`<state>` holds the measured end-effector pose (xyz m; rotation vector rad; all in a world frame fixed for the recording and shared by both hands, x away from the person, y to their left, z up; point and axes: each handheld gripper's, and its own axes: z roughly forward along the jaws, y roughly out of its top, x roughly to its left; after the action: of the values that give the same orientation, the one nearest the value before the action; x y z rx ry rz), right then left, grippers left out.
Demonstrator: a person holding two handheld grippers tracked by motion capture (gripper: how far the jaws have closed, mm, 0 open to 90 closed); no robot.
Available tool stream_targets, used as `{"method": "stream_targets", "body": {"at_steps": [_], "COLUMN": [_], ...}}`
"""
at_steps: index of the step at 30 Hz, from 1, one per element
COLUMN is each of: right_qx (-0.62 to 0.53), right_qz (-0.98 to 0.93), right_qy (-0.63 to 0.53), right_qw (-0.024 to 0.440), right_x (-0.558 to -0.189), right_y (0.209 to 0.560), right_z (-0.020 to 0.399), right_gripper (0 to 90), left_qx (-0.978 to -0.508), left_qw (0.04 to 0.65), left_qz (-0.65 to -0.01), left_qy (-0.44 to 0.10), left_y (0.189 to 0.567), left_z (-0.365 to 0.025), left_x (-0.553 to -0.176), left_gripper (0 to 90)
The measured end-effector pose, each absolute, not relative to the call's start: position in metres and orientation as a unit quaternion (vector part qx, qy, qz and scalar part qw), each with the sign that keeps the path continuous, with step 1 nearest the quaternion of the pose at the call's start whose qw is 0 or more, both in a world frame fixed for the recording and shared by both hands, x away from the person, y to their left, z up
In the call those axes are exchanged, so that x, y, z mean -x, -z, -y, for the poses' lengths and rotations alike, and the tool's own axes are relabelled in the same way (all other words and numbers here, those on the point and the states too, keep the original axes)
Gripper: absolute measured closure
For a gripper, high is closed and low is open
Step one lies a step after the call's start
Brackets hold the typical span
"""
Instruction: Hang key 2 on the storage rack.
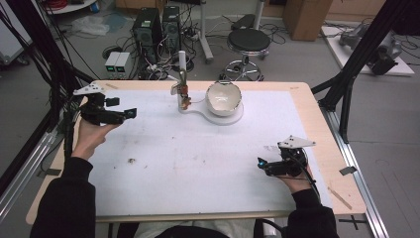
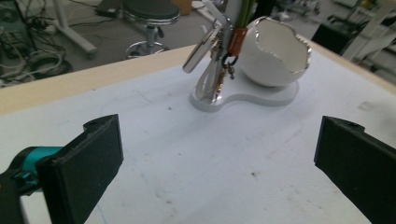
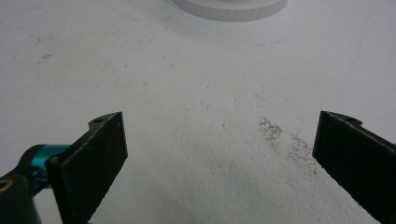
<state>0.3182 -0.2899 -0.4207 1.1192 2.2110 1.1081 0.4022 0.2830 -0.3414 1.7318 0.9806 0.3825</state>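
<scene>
1. Black left gripper [image 2: 217, 163] jaws stand spread wide with nothing between them, aimed at the stand; the black right gripper [image 3: 219, 158], equally spread and empty, hovers over the bare white table mat [image 1: 198, 158].
2. One white egg-shaped ceramic bowl [image 2: 275, 51] sits on one white flat stand [image 2: 247, 95] at the mat's far middle.
3. One bunch of what seem to be keys [image 2: 212, 60] hangs from its post; reaching appears the step in hand, and the next move needs the left closing in.
</scene>
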Motion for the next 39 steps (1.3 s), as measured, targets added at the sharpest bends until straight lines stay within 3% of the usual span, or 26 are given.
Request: {"method": "stream_targets", "body": {"at_steps": [14, 39], "right_qx": [-0.407, -0.416], "right_qz": [-0.794, -0.787], "right_qy": [-0.399, -0.4], "right_qw": [0.213, 0.217], "right_x": [-0.318, -0.317], "right_y": [0.421, 0.423], "right_z": [0.292, 0.295], "right_gripper": [2.2, 2.2], "left_qx": [-0.742, -0.735], "left_qw": [0.505, 0.52], "left_qz": [-0.407, -0.402], "left_qy": [-0.169, -0.168], "left_y": [0.364, 0.41], "left_z": [-0.295, -0.303], "left_x": [-0.369, -0.322], "left_gripper": [1.7, 1.7]}}
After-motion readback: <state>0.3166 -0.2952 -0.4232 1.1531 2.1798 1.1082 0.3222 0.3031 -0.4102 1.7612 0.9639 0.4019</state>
